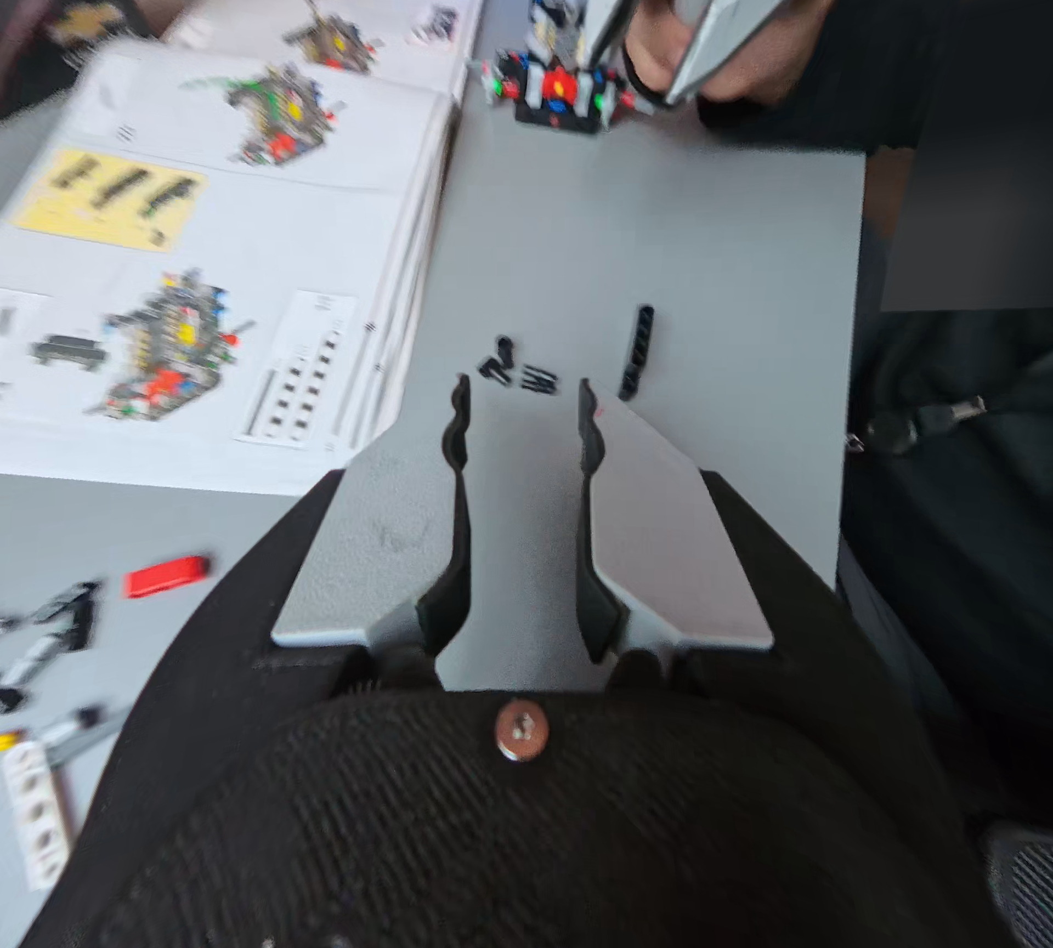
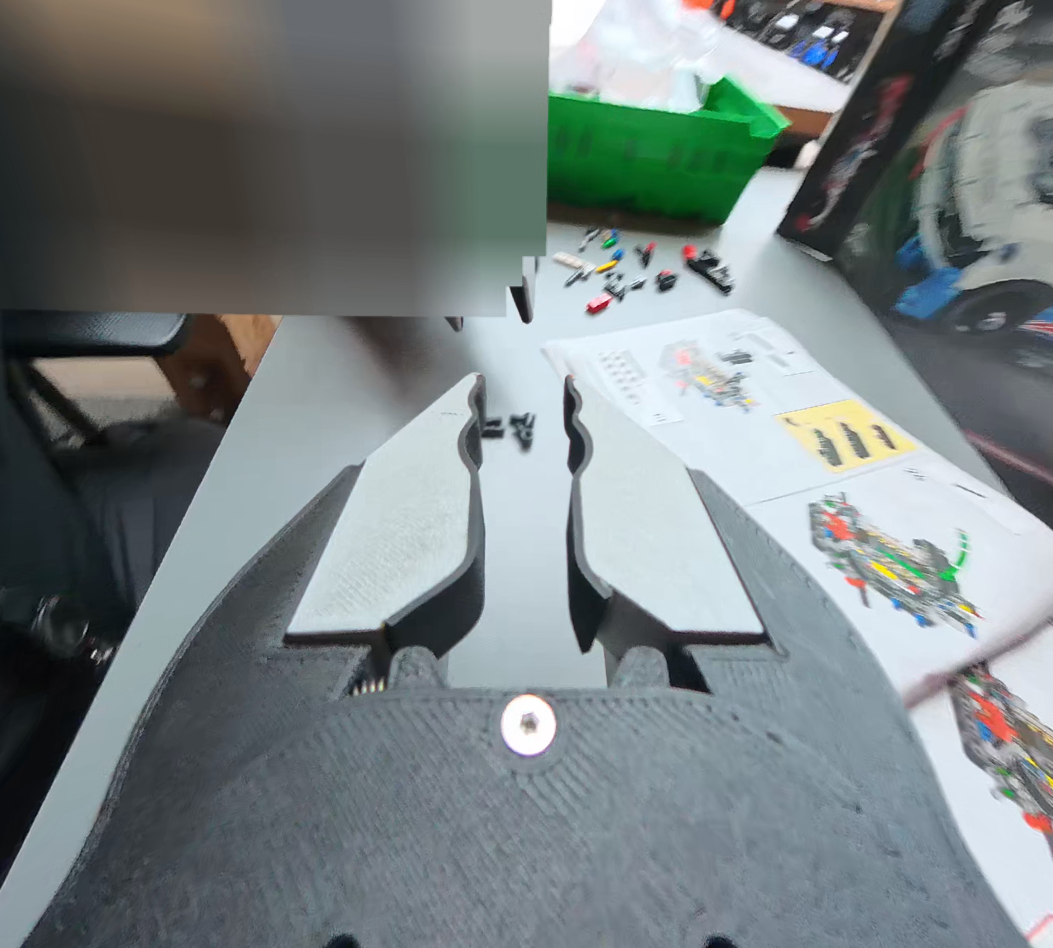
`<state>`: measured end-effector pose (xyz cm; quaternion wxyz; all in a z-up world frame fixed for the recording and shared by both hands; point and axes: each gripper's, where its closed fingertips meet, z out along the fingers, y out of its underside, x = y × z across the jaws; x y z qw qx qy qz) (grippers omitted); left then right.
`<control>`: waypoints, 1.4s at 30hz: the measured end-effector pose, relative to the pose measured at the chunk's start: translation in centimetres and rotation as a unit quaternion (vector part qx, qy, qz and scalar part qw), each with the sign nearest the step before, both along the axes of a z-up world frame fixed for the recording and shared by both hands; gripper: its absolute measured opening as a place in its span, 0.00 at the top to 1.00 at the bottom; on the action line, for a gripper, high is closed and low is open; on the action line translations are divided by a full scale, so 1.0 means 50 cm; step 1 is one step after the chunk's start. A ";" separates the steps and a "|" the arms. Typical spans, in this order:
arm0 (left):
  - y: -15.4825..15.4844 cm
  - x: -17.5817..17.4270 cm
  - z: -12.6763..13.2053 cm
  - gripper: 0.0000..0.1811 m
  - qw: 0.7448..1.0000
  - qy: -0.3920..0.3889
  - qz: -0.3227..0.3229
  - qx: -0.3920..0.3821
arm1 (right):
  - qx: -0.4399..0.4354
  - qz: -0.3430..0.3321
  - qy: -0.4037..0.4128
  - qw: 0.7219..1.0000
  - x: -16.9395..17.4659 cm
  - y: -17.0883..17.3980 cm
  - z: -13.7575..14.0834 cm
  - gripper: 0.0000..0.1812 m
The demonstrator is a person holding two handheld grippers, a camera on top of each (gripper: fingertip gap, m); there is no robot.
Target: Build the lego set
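Note:
My left gripper [image 1: 524, 388] is open and empty, low over the grey table [image 1: 712, 237]. Several small black pins [image 1: 518, 368] lie just beyond its fingertips. A black beam [image 1: 638, 351] lies to their right. A partly built model [image 1: 561, 89] in black, grey, red and blue stands farther back. A hand holds the right gripper above that model, and its grey fingers [image 1: 712, 9] point down. In the right wrist view my right gripper [image 2: 524, 391] is open and empty, and the same black pins [image 2: 510, 428] lie on the table between its fingertips.
An open instruction booklet [image 1: 228, 237] covers the left side and also shows in the right wrist view [image 2: 798, 465]. Near it lie a red piece [image 1: 168, 576], a white beam [image 1: 34, 801] and several loose pieces [image 2: 644, 265]. A green bin [image 2: 655, 151] and the set's box [image 2: 940, 123] stand behind. The table edge [image 1: 852, 351] is close on the right.

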<state>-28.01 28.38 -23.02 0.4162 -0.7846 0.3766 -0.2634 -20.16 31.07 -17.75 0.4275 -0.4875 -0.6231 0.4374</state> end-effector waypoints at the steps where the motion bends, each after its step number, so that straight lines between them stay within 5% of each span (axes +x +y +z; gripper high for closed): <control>1: 0.018 -0.006 0.024 0.79 1.000 -0.007 0.011 0.022 | -0.007 -0.017 0.017 1.000 0.004 0.014 0.012 0.86; 8: 0.135 0.003 0.120 0.78 0.994 -0.034 0.028 0.096 | -0.071 -0.068 0.080 0.992 0.031 0.071 0.052 0.84; 14: 0.176 0.021 0.167 0.79 0.984 -0.069 0.044 0.157 | -0.070 -0.072 0.146 0.984 0.054 0.068 0.103 0.83; 22: 0.194 -0.133 0.233 0.87 0.937 -0.192 0.207 0.207 | -0.050 -0.111 0.159 0.980 0.059 0.084 0.111 0.80; 30: 0.209 -0.170 0.215 0.81 0.934 -0.192 0.240 0.184 | -0.043 -0.097 0.134 0.985 0.039 0.068 0.089 0.79; 33: 0.199 -0.143 0.214 0.89 0.942 -0.216 0.193 0.169 | -0.043 -0.101 0.127 0.986 0.034 0.069 0.081 0.73; 39: 0.210 -0.158 0.239 0.44 0.922 -0.253 0.224 0.190 | -0.053 -0.109 0.107 0.987 0.027 0.074 0.066 0.59; 42: 0.203 -0.153 0.237 0.60 0.927 -0.237 0.210 0.201 | -0.059 -0.106 0.092 0.988 0.022 0.073 0.055 0.55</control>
